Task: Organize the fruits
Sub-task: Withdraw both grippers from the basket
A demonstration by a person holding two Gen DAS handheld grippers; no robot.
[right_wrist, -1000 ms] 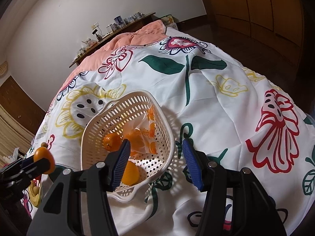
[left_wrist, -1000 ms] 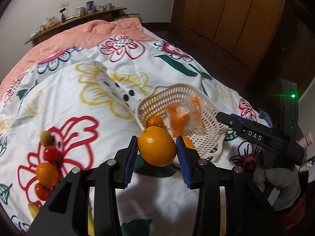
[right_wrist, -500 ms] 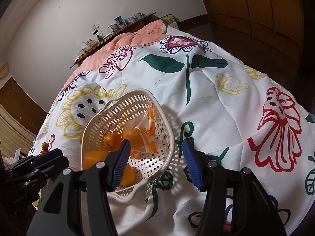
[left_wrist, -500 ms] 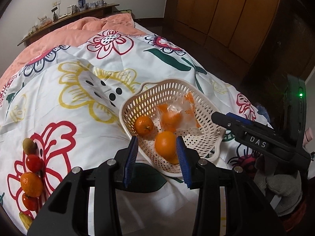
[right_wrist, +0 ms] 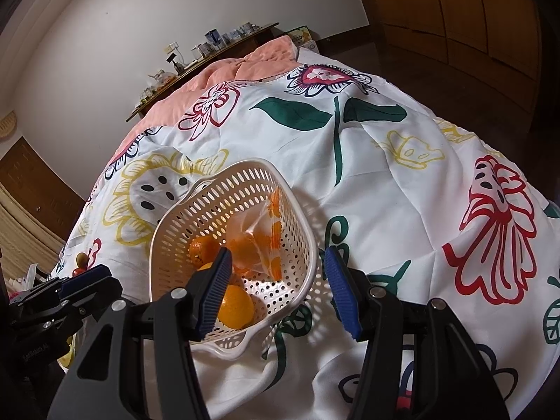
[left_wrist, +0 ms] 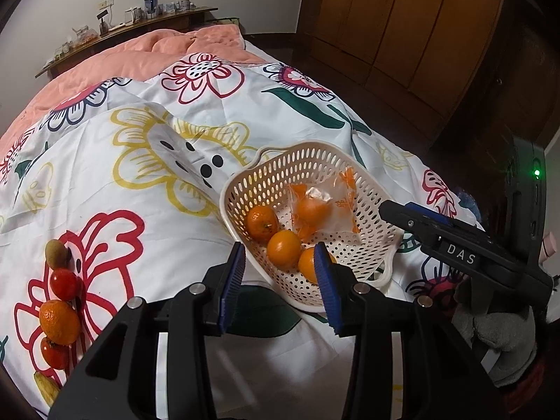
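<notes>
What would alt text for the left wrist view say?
The open left hand-held gripper hangs empty over a white basket holding three oranges and a bagged one. More fruit lines the floral quilt at left.

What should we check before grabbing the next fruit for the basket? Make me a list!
1. Left gripper empty: ok. Its jaws have just been opening and nothing is between the pads.
2. Last orange landed inside the basket: ok.
3. Basket steady: cannot tell. It sits tilted on the soft quilt, and the right gripper straddles its rim without touching it.
4. Fruit still waiting: ok. A kiwi, a tomato, a mandarin and another red fruit lie in a row on the left.
5. Room in the basket: ok, its far half is bare.
</notes>
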